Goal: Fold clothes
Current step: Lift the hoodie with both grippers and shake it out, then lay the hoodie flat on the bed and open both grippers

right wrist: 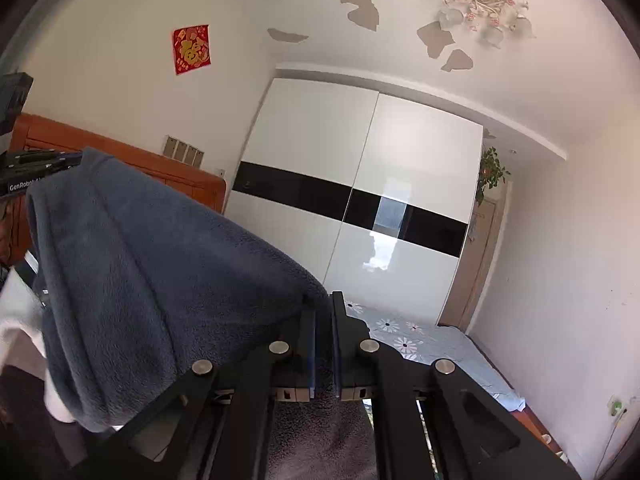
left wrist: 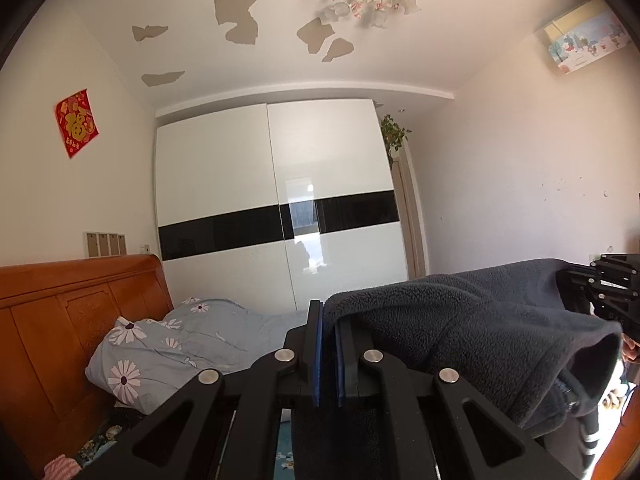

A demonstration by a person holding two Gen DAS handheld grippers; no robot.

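Note:
A dark grey-blue fleece garment (left wrist: 480, 328) hangs stretched in the air between my two grippers. My left gripper (left wrist: 329, 320) is shut on one edge of it, with the cloth running off to the right. The right gripper shows at the far right of that view (left wrist: 612, 288). In the right wrist view my right gripper (right wrist: 324, 312) is shut on the other edge of the garment (right wrist: 160, 264), which drapes down to the left. The left gripper shows at the left edge there (right wrist: 36, 164). Both cameras point upward at the room.
A bed with a blue daisy-print cover (left wrist: 168, 344) and an orange wooden headboard (left wrist: 80, 312) lies below left. A white wardrobe with a black band (left wrist: 276, 216) stands ahead. A door (right wrist: 476, 264) and a bare wall are at the right.

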